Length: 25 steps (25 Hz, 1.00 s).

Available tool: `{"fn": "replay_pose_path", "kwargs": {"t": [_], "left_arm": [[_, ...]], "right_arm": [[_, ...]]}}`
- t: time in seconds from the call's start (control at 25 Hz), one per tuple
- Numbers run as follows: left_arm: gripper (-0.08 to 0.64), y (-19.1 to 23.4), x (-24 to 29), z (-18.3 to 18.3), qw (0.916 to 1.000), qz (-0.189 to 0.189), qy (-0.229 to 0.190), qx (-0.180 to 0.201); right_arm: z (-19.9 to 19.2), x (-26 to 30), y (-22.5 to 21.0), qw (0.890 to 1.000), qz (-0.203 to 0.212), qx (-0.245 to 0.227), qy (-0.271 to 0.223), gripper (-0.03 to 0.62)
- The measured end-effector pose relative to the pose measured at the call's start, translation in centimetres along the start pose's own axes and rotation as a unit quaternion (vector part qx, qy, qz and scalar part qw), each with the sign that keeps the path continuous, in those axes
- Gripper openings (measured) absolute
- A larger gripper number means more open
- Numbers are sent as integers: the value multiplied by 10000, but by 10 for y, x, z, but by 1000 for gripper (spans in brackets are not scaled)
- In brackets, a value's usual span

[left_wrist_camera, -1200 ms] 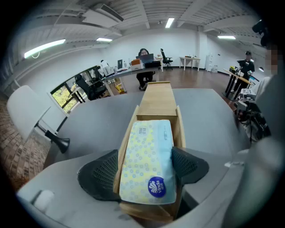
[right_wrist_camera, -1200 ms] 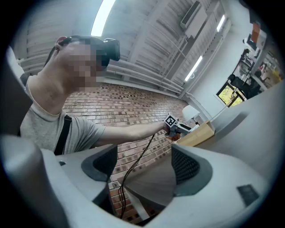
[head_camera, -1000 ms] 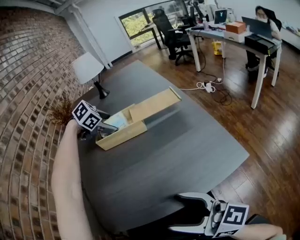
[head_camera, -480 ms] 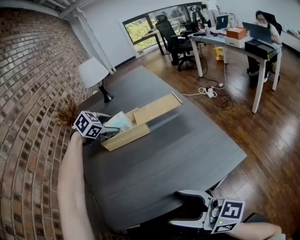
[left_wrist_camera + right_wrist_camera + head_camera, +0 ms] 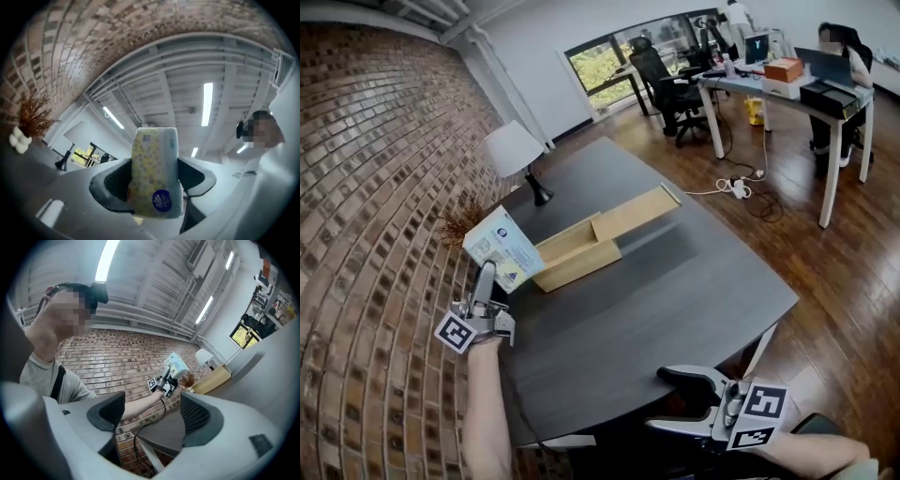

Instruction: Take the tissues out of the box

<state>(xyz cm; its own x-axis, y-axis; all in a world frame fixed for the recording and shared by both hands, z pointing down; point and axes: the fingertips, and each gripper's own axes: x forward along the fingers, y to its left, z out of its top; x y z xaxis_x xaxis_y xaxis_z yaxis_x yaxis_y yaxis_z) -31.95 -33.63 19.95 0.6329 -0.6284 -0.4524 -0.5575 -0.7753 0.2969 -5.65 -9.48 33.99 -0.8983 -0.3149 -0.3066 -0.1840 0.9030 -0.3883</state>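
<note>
tissue pack [image 5: 502,247] is clamped in the left gripper [image 5: 487,277], held clear of the wooden box [image 5: 581,251]; right gripper [image 5: 672,401] is seen empty, jaws apart. a firm grip is advised until the worktop [image 5: 675,291] is reached.

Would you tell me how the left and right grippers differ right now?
The left gripper is shut on the tissue pack; the right gripper is open and empty. The left gripper points upward; the right gripper points sideways by the table's near edge. Both carry marker cubes.
</note>
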Motion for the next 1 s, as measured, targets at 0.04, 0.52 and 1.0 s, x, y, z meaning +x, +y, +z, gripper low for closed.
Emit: {"fn": "replay_pose_path", "kwargs": {"t": [0.04,0.52,1.0], "left_arm": [[310,-20,-19,-1,9991,-134,-333,-241],[310,-225,-174,-72,9117,-991,-3079,-2533],[310,-278,-225,-97,8899,-1204,-3210,-3009]], "right_arm": [[-1,1,2,10000,35,-2,6,367],[-14,4,32,9991,389,40,181,367],[-38,9,69,9949,875,-68,501,367]]}}
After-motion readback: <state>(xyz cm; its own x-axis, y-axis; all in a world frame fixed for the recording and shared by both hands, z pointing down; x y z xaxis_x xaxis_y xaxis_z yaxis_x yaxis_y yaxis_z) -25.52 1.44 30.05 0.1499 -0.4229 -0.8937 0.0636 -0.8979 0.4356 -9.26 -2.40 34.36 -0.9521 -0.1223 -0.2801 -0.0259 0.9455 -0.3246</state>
